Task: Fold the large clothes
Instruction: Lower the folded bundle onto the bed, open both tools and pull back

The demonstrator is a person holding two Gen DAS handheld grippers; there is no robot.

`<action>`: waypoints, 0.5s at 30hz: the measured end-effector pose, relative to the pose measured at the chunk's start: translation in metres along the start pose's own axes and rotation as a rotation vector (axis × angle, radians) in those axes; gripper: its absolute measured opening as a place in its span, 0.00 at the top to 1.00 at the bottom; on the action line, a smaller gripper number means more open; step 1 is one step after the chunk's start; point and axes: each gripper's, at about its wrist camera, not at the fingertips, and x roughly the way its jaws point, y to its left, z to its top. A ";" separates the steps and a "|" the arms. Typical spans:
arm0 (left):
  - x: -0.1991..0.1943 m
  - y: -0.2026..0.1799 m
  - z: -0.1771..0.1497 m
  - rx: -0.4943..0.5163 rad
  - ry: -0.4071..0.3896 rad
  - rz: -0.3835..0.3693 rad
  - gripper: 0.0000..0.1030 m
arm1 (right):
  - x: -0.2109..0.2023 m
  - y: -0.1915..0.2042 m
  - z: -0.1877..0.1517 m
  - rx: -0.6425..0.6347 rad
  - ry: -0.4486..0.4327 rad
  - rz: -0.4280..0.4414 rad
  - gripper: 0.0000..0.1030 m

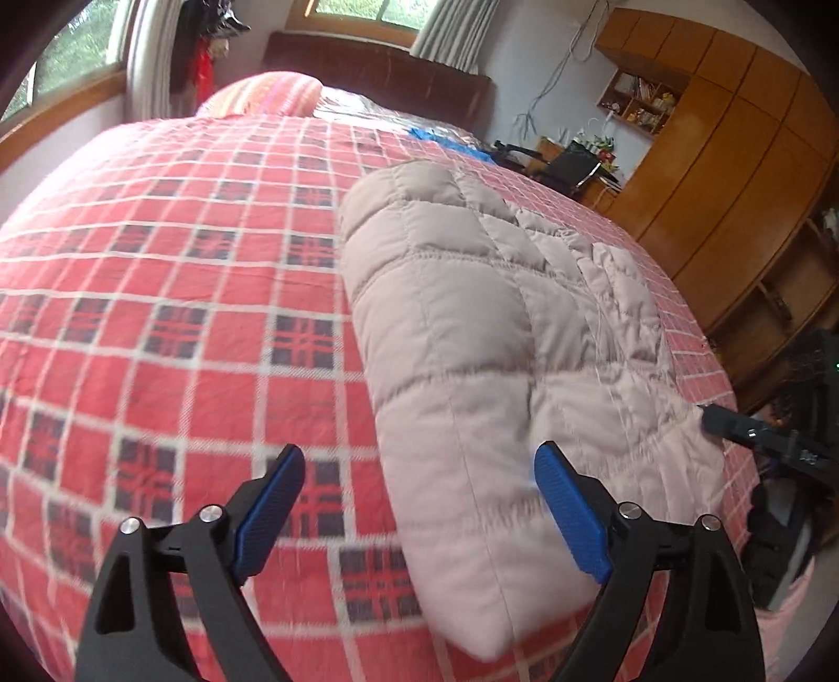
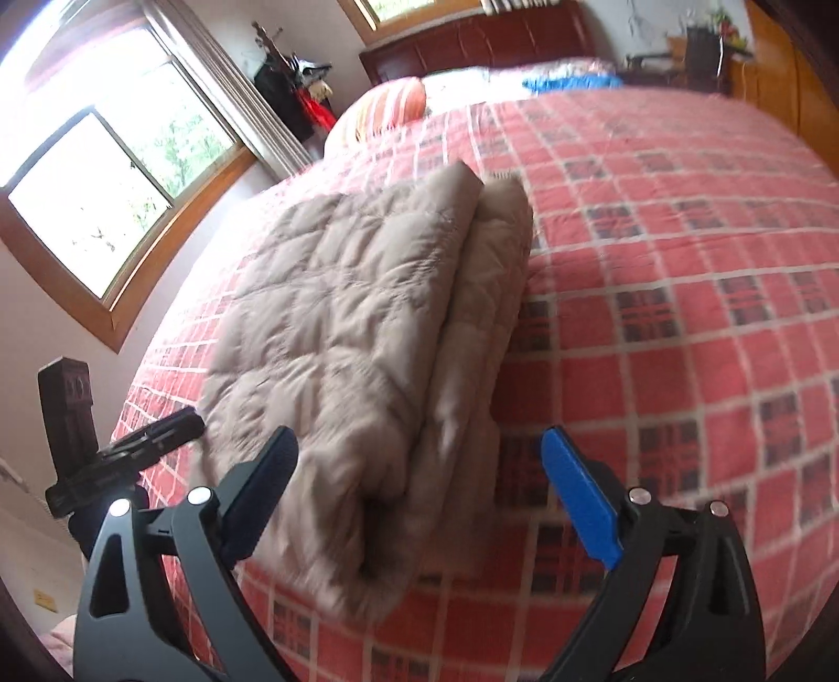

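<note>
Red, white and dark plaid bedding (image 1: 173, 294) is spread over a wide bed that fills both views. At its head, a dark wooden headboard (image 1: 383, 68) is seen beneath a window with grey curtains (image 1: 456, 31), and a striped orange pillow (image 2: 390, 107) lies beside something blue (image 2: 569, 81) on the covers. A larger window with a wooden frame (image 2: 113, 173) is set in the wall along one side; dark clothes (image 2: 293, 78) are hung in the corner next to it. Honey-coloured wooden cabinets (image 1: 734, 173) are ranged along the opposite wall, with an open shelf of small items among them.

On the bedding, toward the foot of the bed, a beige quilted garment (image 1: 472, 325) is laid folded into a thick, long bundle, its stacked layers visible at the near end in the right wrist view.

The left gripper (image 1: 419, 511) is held above the bundle's near end with its blue-padded fingers (image 1: 270, 506) spread wide, nothing between them. The right gripper (image 2: 419, 493) is likewise held over the bundle's near end, fingers (image 2: 579, 496) apart and empty. Both views are slightly blurred.
</note>
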 end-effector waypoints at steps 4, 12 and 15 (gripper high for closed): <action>-0.022 -0.008 -0.021 0.006 -0.022 0.064 0.13 | -0.026 0.029 -0.027 -0.036 -0.053 -0.057 0.07; -0.060 -0.031 -0.052 0.049 -0.073 0.232 0.13 | -0.041 0.075 -0.060 -0.077 -0.113 -0.269 0.06; -0.075 -0.037 -0.061 0.049 -0.095 0.259 0.13 | -0.040 0.074 -0.069 -0.082 -0.134 -0.303 0.06</action>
